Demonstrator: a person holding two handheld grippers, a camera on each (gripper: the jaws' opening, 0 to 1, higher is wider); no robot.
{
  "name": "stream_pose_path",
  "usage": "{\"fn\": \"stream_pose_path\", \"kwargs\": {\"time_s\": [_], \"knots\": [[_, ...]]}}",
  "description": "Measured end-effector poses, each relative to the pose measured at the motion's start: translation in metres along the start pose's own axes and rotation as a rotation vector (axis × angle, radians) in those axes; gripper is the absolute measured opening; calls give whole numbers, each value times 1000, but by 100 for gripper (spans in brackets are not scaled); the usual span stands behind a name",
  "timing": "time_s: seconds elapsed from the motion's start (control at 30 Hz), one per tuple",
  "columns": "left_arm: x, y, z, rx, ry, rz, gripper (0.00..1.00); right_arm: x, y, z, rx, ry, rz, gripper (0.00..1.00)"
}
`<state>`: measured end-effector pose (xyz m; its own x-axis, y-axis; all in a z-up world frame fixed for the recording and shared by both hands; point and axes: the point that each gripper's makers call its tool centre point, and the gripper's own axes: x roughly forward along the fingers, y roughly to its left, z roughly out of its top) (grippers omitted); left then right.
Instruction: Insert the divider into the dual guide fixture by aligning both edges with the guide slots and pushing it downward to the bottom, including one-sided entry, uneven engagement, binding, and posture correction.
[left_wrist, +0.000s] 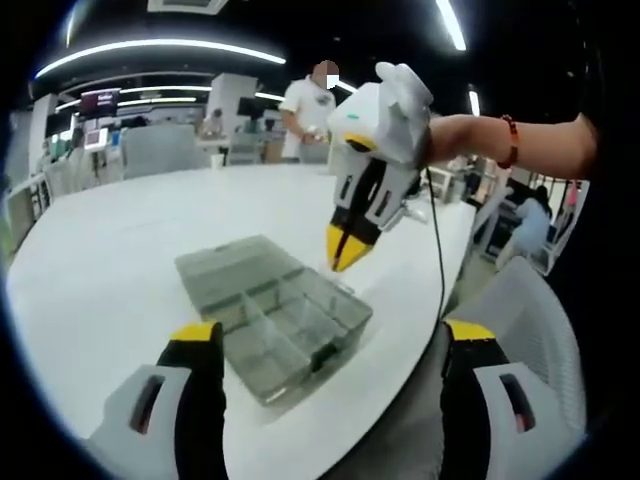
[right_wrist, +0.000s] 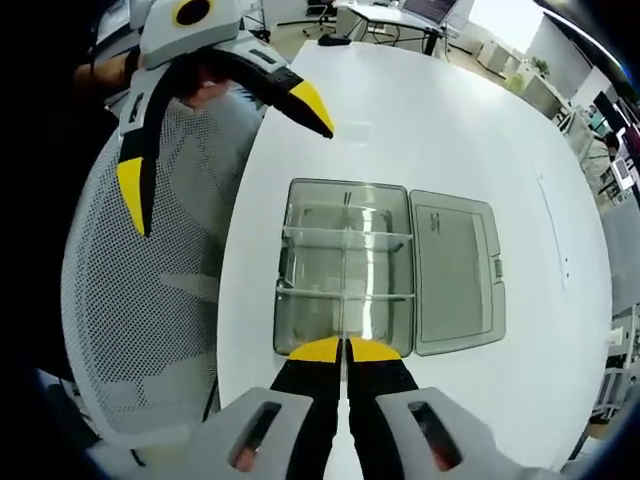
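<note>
The right gripper (right_wrist: 345, 350) is rising from the bottom of the right gripper view with its yellow-tipped jaws pressed together; a thin pale line is running up from between the tips, so it may be pinching the edge of a clear divider (right_wrist: 345, 290), though I cannot tell this for sure. It is hovering just over the near rim of the organizer box (right_wrist: 290, 270), a clear plastic case lying open on the white tabletop (right_wrist: 450, 120) with its lid (right_wrist: 455, 265) folded flat beside it.

Inside the box, cross partitions are already sitting in place and splitting it into compartments. The lengthwise piece in line with the right gripper appears to be the one being worked; whether it is seated to the bottom or only partly down is too hard to judge through the clear plastic. My reading is that the insertion is under way or close to finishing, with a final downward push and a check for even seating on both edges possibly remaining.

In the left gripper view, the left gripper (left_wrist: 325, 345) is standing with its jaws spread wide and holding nothing, well back from the box at the tabletop edge, over a white mesh chair (right_wrist: 150, 300). From there the right gripper is seen pointing down at the box's far side.
</note>
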<state>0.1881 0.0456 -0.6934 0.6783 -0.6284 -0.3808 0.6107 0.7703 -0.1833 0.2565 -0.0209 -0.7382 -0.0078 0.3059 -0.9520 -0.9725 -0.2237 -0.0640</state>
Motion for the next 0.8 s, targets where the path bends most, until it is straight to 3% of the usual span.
{"fn": "stream_pose_path", "kwargs": {"time_s": [0.5,0.8], "knots": [[2,-1,0,-5,2,-4,87,1,-2,4,6,-14,5,0],[0,2,0,-11,-3,3,87,8,-2,2,68,-36,29,0]]}}
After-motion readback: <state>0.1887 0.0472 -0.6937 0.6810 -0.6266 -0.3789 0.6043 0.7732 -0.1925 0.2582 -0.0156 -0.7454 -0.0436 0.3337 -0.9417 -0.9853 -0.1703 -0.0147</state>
